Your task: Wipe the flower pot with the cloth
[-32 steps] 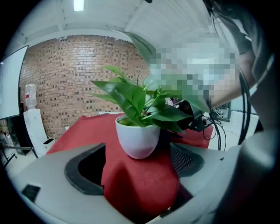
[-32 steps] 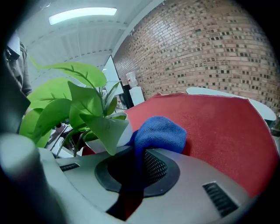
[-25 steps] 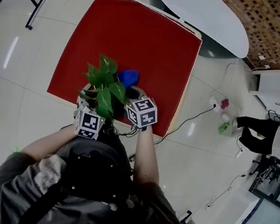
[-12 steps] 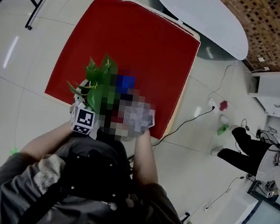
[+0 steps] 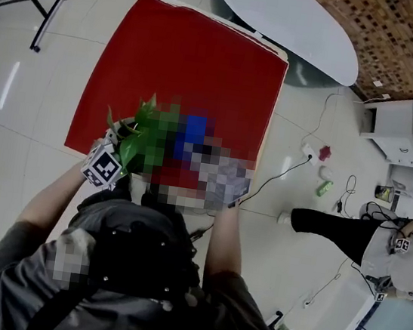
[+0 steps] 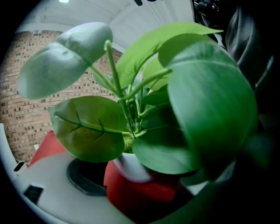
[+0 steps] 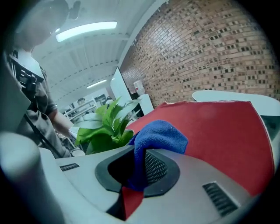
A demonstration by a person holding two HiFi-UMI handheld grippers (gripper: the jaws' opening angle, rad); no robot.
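- Flower pot (image 6: 131, 168): small, white, rounded. Only a strip of its wall shows under the leaves. It's at the front-left edge of the red table cover (image 5: 198, 60), close to the person.
- In pot: green plant (image 6: 205, 100) w/ broad glossy leaves, thin stems, mossy fill at stem base.
- L gripper (image 6: 144, 188): pot is betw. its jaws, one dark pad just beside pot wall. Other jaw is behind a blurred leaf, so can't tell if clamped.
- Blue cloth (image 7: 159, 138): bunched, pinched tight in R gripper (image 7: 140, 168) jaws, just right of plant.
- Head view: mosaic covers pot, part of plant and R gripper.
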